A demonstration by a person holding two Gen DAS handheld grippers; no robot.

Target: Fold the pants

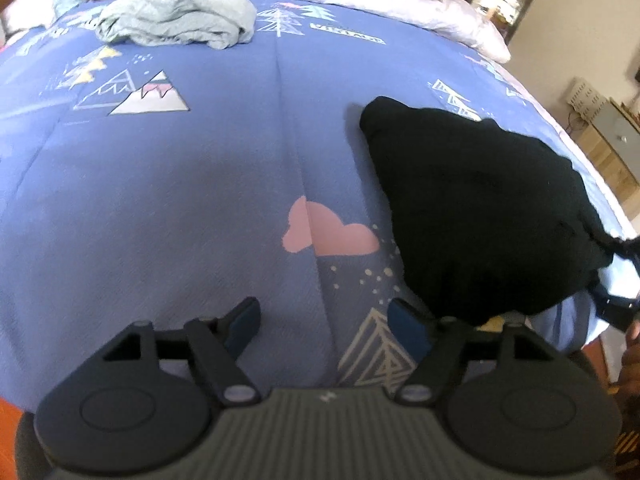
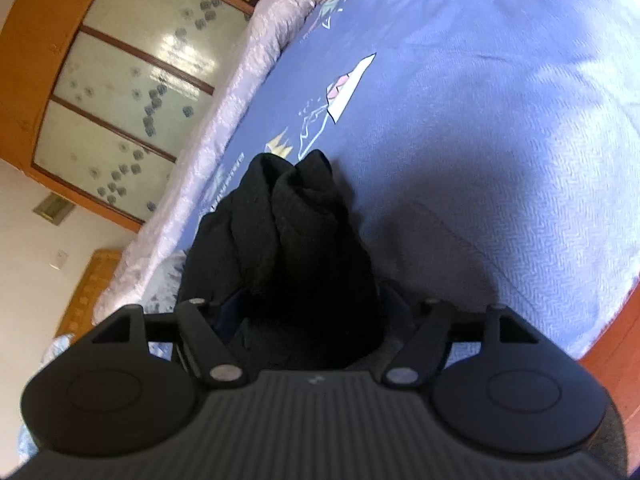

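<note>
The right gripper (image 2: pixel 312 320) has its jaws clamped on the bunched black pants (image 2: pixel 288 248). The left gripper (image 1: pixel 324 320) hangs over the bed (image 1: pixel 180 200), jaws apart, pants (image 1: pixel 480 216) to its right.

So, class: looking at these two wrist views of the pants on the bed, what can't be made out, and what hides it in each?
- Right wrist view: the right gripper jaws' tips, buried in the black pants, so their state is unreadable.
- Left wrist view: the pants' right end, cut off by the frame edge.
- Both views: pants' waistband and legs, lost in uniform black.
- Left wrist view: whether the grey-green garment is folded; too distant.
</note>
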